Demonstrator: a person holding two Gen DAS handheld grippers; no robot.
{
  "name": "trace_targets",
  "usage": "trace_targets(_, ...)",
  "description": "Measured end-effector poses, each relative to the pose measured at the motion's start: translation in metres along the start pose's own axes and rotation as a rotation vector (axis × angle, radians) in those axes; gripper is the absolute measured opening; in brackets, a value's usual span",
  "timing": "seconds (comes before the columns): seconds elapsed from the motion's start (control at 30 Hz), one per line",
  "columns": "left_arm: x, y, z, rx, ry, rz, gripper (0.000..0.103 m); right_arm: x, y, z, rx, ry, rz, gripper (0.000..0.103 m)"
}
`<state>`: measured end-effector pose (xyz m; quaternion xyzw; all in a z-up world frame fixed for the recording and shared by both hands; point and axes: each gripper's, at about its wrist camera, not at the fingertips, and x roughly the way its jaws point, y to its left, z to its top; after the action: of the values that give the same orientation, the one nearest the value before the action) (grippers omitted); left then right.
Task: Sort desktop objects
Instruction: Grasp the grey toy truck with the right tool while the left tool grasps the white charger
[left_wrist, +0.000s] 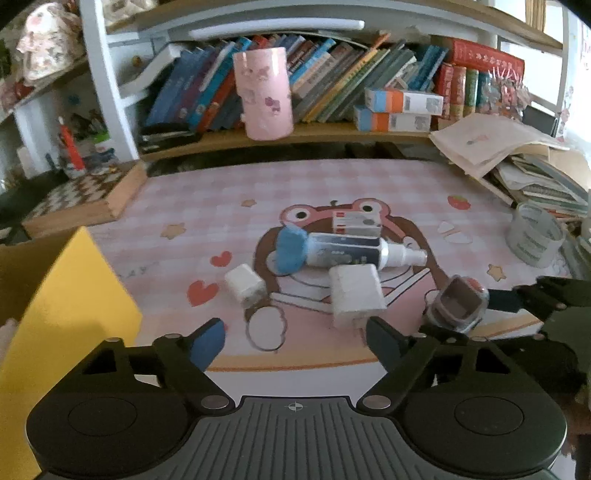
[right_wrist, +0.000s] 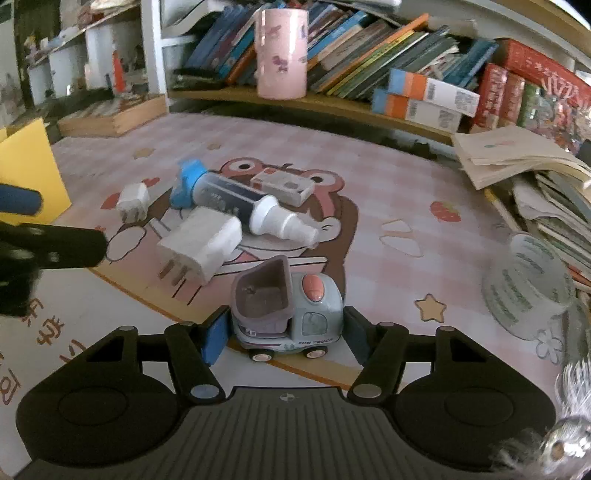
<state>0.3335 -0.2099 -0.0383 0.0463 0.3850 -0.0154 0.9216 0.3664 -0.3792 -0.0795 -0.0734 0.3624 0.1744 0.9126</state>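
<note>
A grey toy truck (right_wrist: 286, 314) with a mauve bucket stands on the pink desk mat (right_wrist: 388, 192), between the fingers of my right gripper (right_wrist: 284, 338), which close on its sides. It also shows in the left wrist view (left_wrist: 458, 302). My left gripper (left_wrist: 295, 339) is open and empty above the mat's near edge. Ahead of it lie a large white charger (left_wrist: 354, 295), a small white charger (left_wrist: 244, 286), a spray bottle (left_wrist: 347, 251) with a blue cap, and a small white box (left_wrist: 356, 221).
A yellow box (left_wrist: 62, 317) stands at the left. A pink cylinder holder (left_wrist: 264, 92) sits on the shelf among books. A clear round container (left_wrist: 533, 234) and stacked papers (left_wrist: 509, 155) sit at the right. A wooden chessboard box (left_wrist: 85, 195) lies at the back left.
</note>
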Motion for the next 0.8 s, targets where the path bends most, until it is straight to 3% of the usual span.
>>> trace_targets(0.27, 0.031, -0.026, 0.014, 0.028, 0.01, -0.073, 0.076, -0.024, -0.022, -0.01, 0.115, -0.001, -0.052, 0.061)
trace_targets(0.47, 0.057, -0.037, 0.016, 0.063, 0.037, -0.057, 0.075, -0.041, -0.028, -0.015, 0.168, 0.004, -0.035, 0.061)
trace_targets(0.53, 0.063, -0.038, 0.015, 0.07, 0.045, -0.051, 0.07, -0.045, -0.027, -0.015, 0.173, 0.001, -0.028, 0.061)
trace_targets(0.67, 0.072, -0.035, 0.014, 0.043, 0.067, -0.03, 0.068, -0.052, -0.025, -0.015, 0.172, -0.003, -0.022, 0.061)
trace_targets(0.73, 0.075, -0.033, 0.014, 0.018, 0.077, -0.041, 0.06, -0.054, -0.024, -0.015, 0.172, -0.003, -0.021, 0.061)
trace_targets(0.8, 0.076, -0.03, 0.014, -0.015, 0.074, -0.067, 0.044, -0.056, -0.023, -0.015, 0.169, -0.001, -0.02, 0.061)
